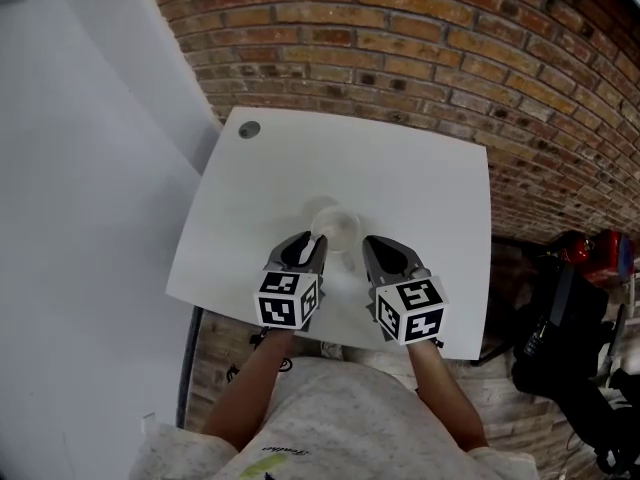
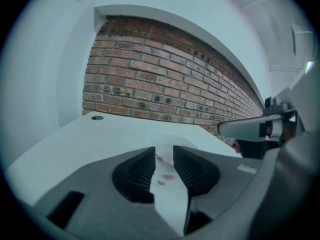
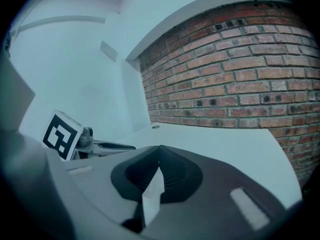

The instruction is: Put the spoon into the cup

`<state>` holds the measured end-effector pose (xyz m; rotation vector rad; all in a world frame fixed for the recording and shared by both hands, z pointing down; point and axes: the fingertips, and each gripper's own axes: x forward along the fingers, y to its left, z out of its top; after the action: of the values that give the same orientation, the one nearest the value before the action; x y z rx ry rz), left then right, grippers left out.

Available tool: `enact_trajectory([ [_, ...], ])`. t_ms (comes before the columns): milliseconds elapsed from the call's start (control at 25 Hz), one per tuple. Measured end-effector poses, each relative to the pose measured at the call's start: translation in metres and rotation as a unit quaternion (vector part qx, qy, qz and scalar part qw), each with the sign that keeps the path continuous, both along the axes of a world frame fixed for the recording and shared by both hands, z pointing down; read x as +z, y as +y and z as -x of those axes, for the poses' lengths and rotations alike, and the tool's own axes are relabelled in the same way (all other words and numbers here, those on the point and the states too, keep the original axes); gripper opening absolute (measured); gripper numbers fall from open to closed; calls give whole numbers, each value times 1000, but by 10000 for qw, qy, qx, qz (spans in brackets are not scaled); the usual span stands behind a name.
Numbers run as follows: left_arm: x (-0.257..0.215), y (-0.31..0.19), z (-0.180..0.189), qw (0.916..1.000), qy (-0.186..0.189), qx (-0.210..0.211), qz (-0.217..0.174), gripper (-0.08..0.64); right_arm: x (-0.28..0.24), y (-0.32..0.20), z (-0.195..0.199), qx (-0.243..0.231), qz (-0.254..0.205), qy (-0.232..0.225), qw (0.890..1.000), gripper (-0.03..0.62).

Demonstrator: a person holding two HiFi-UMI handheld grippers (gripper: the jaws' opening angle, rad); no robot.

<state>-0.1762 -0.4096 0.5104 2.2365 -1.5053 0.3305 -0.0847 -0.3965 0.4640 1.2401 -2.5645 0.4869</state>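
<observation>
Standing near the middle of the white table point(image 1: 430, 178), just below the centre of the head view, the clear cup point(image 1: 337, 225) was pale and hard to pick out against the tabletop. The spoon could not be made out in any view. The left gripper point(image 1: 311, 241) pointed at the cup from the lower left, its tips just beside the rim. Its jaws stood apart with a narrow gap. They pressed on nothing, and a pale shape with faint reddish marks showed through the gap. The right gripper point(image 1: 376, 244) sat just right of the cup, its jaws closed tip to tip with nothing between them. A small dark round cap point(image 1: 248, 129) lay at the table's upper left corner. A brick wall point(image 1: 430, 38) filled the top of the frame, and a dark bag point(image 1: 560, 338) sat at the lower right.
</observation>
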Motion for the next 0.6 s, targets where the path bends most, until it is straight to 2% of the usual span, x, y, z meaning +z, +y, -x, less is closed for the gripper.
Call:
enact_trajectory([
  [320,-8,12,3,9998,-6,-174,-111,109,-5,12,-5,-71,-72,-15,9999,6],
  [600,-30,30,7,9987,-32,-379,-337,78,-17,28,-10,-195,-200,-12,9996,6],
])
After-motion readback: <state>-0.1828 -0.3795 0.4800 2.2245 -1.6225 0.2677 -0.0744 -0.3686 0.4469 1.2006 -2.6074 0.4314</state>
